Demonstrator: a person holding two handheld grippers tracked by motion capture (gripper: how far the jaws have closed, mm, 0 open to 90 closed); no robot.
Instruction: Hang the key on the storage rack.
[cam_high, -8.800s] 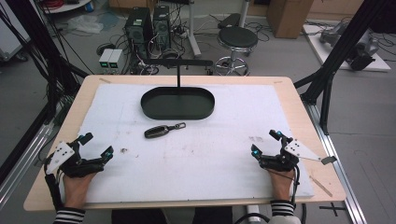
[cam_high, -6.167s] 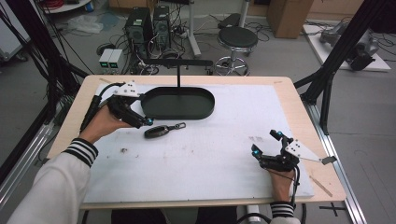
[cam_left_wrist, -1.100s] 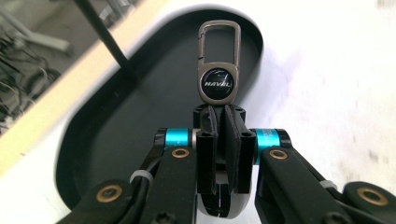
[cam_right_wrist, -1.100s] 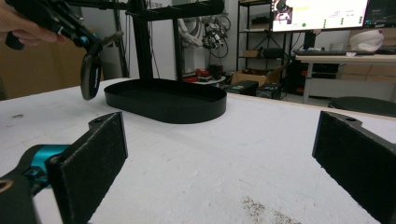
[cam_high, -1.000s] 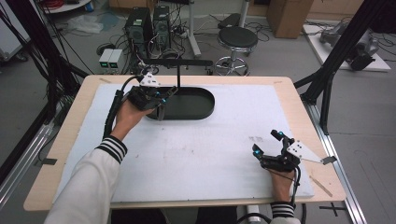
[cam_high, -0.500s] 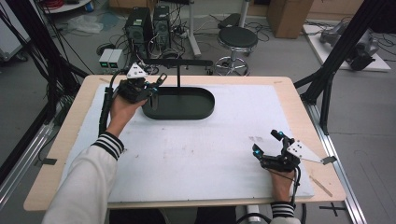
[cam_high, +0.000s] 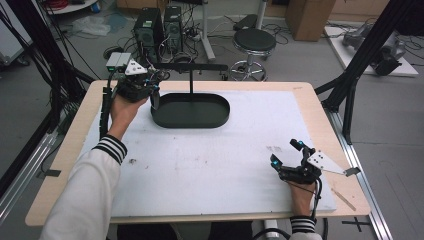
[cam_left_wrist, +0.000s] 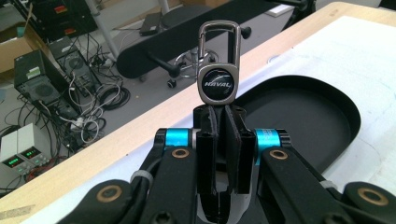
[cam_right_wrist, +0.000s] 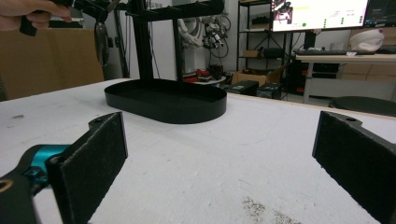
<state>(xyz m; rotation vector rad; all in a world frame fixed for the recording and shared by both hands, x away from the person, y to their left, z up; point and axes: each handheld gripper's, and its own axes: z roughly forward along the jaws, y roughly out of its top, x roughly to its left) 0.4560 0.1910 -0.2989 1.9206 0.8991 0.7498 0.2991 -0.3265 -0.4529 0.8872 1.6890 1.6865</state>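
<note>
My left gripper (cam_high: 150, 89) is shut on a dark key fob (cam_high: 155, 100) and holds it up at the back left of the table, by the left end of the stand's black crossbar (cam_high: 192, 66). In the left gripper view the fob's silver badge (cam_left_wrist: 218, 84) and carabiner clip (cam_left_wrist: 219, 44) stick out past the closed left gripper (cam_left_wrist: 225, 116), above the black oval tray (cam_left_wrist: 303, 116). The right gripper view has the fob (cam_right_wrist: 102, 43) dangling at top left beside the stand post (cam_right_wrist: 140, 42). My right gripper (cam_high: 286, 154) rests open and empty on the white mat at front right.
The oval tray (cam_high: 190, 122) is the stand's base at the back middle of the white mat (cam_high: 210, 165). The wooden table edge (cam_high: 75, 130) runs along the left. Behind the table, a stool (cam_high: 255, 42) and computer boxes (cam_high: 150, 25) stand on the floor.
The left hand has carried the fob from over the tray's left end toward the back left and slightly up, near the crossbar's end. The right gripper has stayed put.
</note>
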